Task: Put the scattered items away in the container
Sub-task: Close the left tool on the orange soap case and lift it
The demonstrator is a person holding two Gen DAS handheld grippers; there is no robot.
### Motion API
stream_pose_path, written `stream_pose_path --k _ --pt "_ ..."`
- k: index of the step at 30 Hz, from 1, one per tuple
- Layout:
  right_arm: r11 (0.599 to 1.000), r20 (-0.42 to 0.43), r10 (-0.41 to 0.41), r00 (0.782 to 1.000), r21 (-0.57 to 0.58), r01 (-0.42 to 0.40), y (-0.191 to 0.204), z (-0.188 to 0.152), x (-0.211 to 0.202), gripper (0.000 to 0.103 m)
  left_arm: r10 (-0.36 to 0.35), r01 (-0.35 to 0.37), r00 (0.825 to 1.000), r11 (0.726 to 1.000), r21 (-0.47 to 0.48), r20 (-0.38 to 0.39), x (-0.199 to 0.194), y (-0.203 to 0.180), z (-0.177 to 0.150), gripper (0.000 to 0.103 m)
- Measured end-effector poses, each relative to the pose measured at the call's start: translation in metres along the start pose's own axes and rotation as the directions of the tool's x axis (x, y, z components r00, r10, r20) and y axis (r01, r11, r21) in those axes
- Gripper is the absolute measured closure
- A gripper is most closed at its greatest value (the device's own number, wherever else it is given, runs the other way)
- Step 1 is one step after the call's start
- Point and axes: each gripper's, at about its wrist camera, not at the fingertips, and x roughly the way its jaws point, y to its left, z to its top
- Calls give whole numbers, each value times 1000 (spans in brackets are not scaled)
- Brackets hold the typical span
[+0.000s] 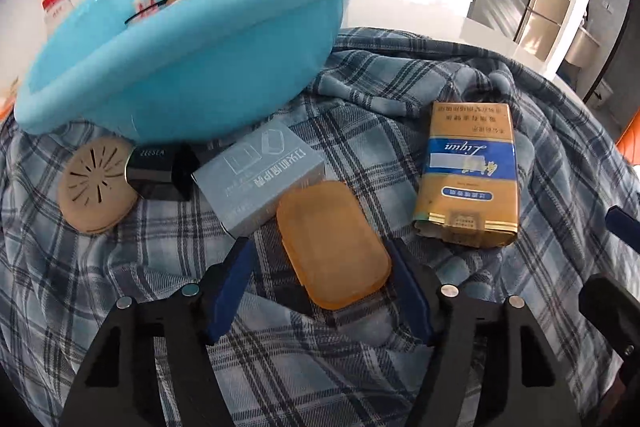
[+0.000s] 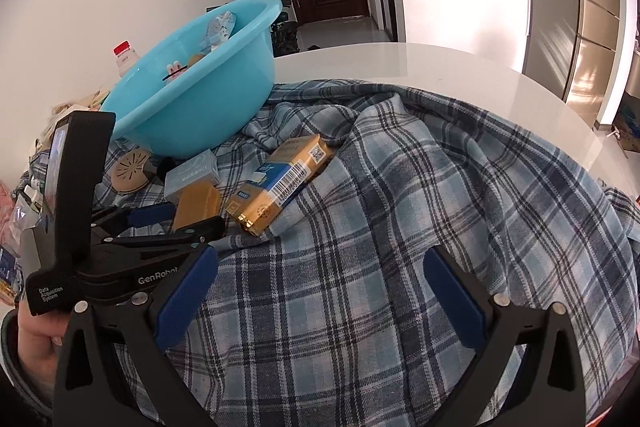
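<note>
We hold the left gripper over the plaid cloth at the lower centre of the left wrist view; its two blue pads stand on either side of an orange case, partly open; the right pad sits at the case's edge, the left pad shows a strip of cloth between itself and the case; whether either pad presses on the case we cannot tell. The case lies flat on the cloth, its upper left corner just beside a grey box.

Left of the grey box lies a small black box, and beyond it, at the left edge, a round tan disc; both lie at the foot of the blue basin. The basin fills the upper left of the frame and rests on the cloth; several small items lie inside it, too jumbled to name. A gold packet lies right of centre, apart from the orange case. A bottle with a red cap stands behind the basin at the far left.

In the right wrist view, the right gripper sits at the lower centre with its jaws wide apart; only bare cloth lies between them. The white table shows beyond the cloth in the upper right. A hand grips the left tool at the lower left corner.
</note>
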Motion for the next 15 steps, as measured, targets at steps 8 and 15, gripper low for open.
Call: stream_pose_path --k 8,15 --pt "999 19 -27 999 -26 28 4 -1 -10 1 -27 28 997 1000 -9 67 -31 13 -10 49" --pt "998 0 -10 1000 -69 10 12 -2 -23 1 -10 20 991 997 -74 134 -74 49 -41 49"
